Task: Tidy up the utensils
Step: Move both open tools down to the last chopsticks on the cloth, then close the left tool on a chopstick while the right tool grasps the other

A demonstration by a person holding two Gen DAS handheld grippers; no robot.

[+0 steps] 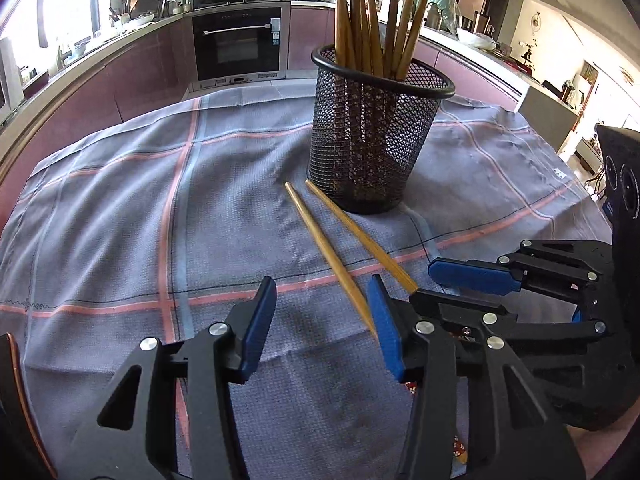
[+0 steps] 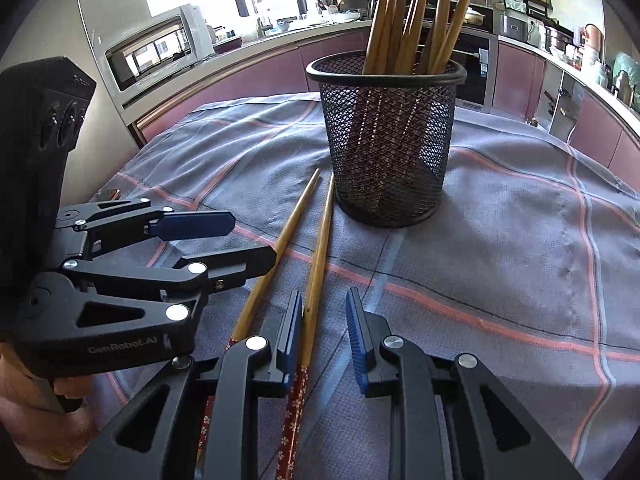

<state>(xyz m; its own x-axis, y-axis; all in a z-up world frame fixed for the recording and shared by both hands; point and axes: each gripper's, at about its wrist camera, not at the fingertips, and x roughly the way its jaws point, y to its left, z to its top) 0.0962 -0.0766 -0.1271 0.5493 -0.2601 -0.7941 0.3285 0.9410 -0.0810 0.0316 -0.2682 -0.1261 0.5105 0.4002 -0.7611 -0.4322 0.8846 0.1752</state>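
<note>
A black mesh cup (image 1: 368, 136) (image 2: 388, 140) stands on the checked cloth and holds several wooden chopsticks (image 1: 372, 12) (image 2: 416, 12). Two loose chopsticks lie in front of it, one (image 1: 328, 256) (image 2: 276, 256) to the left, the other (image 1: 360, 236) (image 2: 318, 264) beside it. My left gripper (image 1: 320, 320) is open, its right pad next to the left chopstick's end. My right gripper (image 2: 324, 336) is open with the second chopstick lying between its jaws, against the left pad. Each gripper shows in the other's view, the right (image 1: 472, 276) and the left (image 2: 192, 224).
The grey cloth with pink lines (image 1: 160, 208) (image 2: 520, 240) covers the table. Kitchen counters, an oven (image 1: 240, 40) and a microwave (image 2: 156, 48) lie beyond the table edge.
</note>
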